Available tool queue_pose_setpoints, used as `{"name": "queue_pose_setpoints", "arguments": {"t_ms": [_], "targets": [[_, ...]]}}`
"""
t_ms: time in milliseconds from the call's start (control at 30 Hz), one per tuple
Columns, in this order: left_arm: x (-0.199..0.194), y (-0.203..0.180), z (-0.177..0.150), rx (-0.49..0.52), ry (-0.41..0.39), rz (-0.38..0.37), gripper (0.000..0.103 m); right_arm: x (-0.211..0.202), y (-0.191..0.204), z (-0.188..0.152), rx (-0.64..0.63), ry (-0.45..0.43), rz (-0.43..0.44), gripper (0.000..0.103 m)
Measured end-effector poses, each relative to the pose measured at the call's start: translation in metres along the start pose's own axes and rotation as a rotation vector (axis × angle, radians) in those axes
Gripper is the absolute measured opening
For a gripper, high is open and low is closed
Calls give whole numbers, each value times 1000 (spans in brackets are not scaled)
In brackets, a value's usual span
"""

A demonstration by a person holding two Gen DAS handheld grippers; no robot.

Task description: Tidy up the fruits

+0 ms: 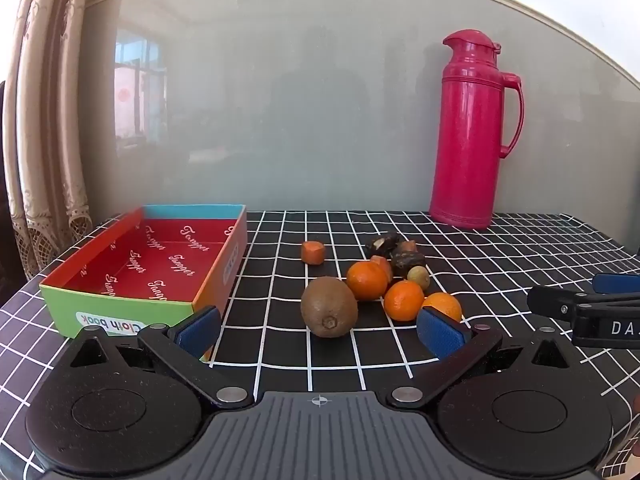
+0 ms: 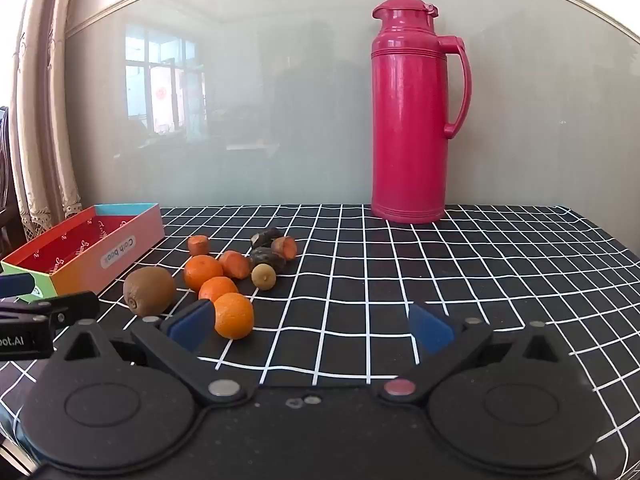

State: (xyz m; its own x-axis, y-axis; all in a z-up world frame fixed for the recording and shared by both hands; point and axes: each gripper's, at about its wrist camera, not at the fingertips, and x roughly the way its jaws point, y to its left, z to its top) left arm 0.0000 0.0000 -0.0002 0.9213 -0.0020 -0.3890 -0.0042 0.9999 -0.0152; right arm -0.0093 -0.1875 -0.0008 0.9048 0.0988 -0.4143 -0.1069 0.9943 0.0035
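A brown kiwi (image 1: 329,306) lies on the checked tablecloth, just ahead of my open, empty left gripper (image 1: 320,330). Three oranges (image 1: 367,281) (image 1: 403,301) (image 1: 443,306) lie to its right, with carrot pieces (image 1: 312,252), dark dates (image 1: 407,261) and a small yellow-green fruit (image 1: 418,277) behind. A colourful open box with a red inside (image 1: 148,268) stands at the left. In the right wrist view the kiwi (image 2: 149,290) and oranges (image 2: 233,315) lie ahead-left of my open, empty right gripper (image 2: 310,326). The box (image 2: 80,248) is at far left.
A tall pink thermos jug (image 1: 472,132) stands at the back right by the glass wall, and shows in the right wrist view (image 2: 412,112). A curtain (image 1: 40,140) hangs at the left. The table's left edge is near the box.
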Motion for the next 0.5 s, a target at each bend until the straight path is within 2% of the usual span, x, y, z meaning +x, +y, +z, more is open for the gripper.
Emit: {"name": "queue_pose_setpoints", "arguments": {"t_ms": [167, 500], "targets": [[-2, -1, 1, 13, -5, 15, 103, -2, 1, 1, 3, 0, 1, 103], [0, -2, 1, 13, 2, -1, 103, -2, -1, -3, 5, 2, -2, 103]]}}
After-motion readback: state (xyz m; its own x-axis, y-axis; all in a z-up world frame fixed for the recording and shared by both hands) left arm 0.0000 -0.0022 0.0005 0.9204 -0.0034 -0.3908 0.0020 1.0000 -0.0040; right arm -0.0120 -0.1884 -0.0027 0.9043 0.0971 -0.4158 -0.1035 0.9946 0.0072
